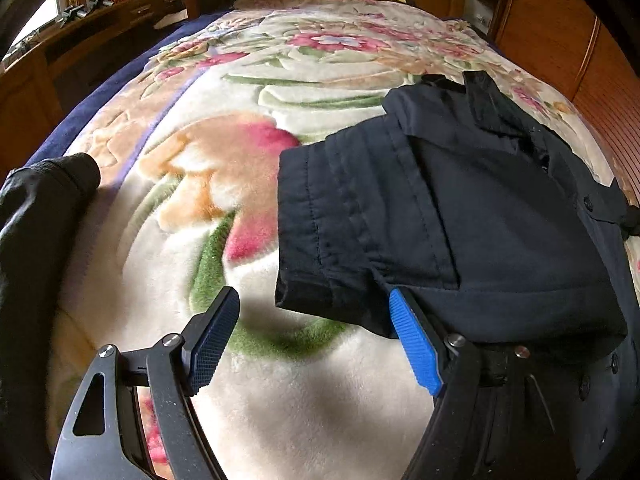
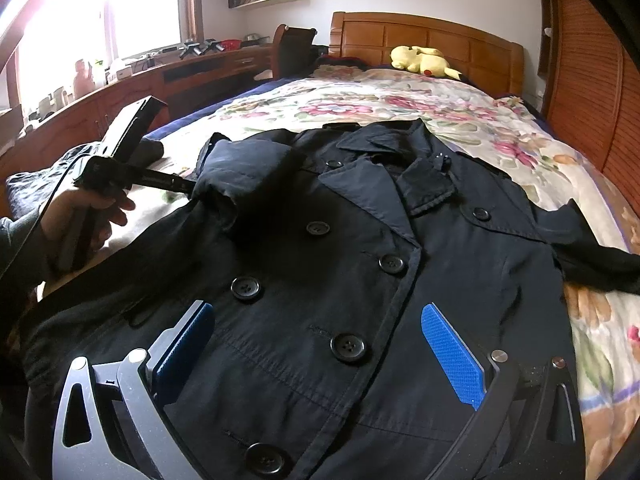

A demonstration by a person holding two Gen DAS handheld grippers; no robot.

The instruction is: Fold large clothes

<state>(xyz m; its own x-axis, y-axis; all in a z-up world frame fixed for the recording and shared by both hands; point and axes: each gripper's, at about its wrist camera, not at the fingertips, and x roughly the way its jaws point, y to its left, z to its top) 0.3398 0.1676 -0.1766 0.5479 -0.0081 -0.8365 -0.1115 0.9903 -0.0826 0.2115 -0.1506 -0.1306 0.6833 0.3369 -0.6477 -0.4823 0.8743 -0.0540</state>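
Note:
A dark navy double-breasted coat lies face up on the bed, collar toward the headboard, buttons showing. Its left sleeve is folded in across the chest. My left gripper is open, with its right finger under the sleeve's cuff edge and the left finger over the blanket. In the right wrist view the left gripper is seen held by a hand, reaching under the folded sleeve. My right gripper is open and empty, hovering over the coat's lower front. The other sleeve lies out to the right.
A floral fleece blanket covers the bed. A yellow plush toy lies by the wooden headboard. Another dark garment lies at the bed's left edge. A wooden desk runs along the left, wooden cabinets on the right.

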